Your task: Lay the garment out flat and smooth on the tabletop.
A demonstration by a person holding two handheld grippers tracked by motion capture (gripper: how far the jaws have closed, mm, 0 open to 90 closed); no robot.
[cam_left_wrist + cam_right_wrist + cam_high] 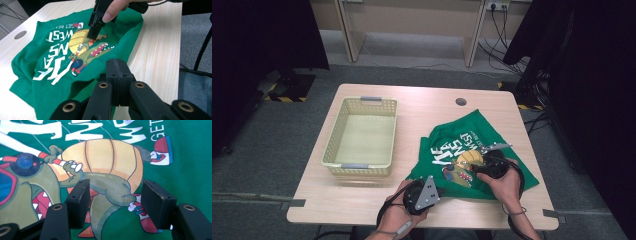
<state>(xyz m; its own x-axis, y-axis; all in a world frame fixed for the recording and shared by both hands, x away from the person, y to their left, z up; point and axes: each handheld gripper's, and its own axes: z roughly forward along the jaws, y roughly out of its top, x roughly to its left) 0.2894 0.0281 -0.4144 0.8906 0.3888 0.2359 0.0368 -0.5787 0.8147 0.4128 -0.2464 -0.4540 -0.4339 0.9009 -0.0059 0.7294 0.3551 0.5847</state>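
The wooden table [362, 195] carries two items, and a round cable port [461, 102] sits near its far edge. A green T-shirt [507, 165] lies spread on the right half of the table, print side up, with its near hem close to the front edge and some creasing along its left side. The print shows white lettering above a cartoon crocodile [96, 51] with an orange body and an open red mouth. To the left of the shirt, apart from it, stands a pale yellow plastic basket [332, 150] with grey handles at its near and far ends. The left gripper [117, 73], held at the front of the table by the shirt's near left corner, has its jaws pressed fully together; in the left gripper view the green cloth runs up under the jaw tips, but whether any fabric is caught between them cannot be told. The right gripper [113, 195] is held over the middle of the print with its jaws standing well apart, the crocodile's tail and legs visible in the gap between them; nothing is clamped, and whether the tips rest on the cloth cannot be told. In the high view the person's right hand [504, 182] sits over the shirt's lower right part.
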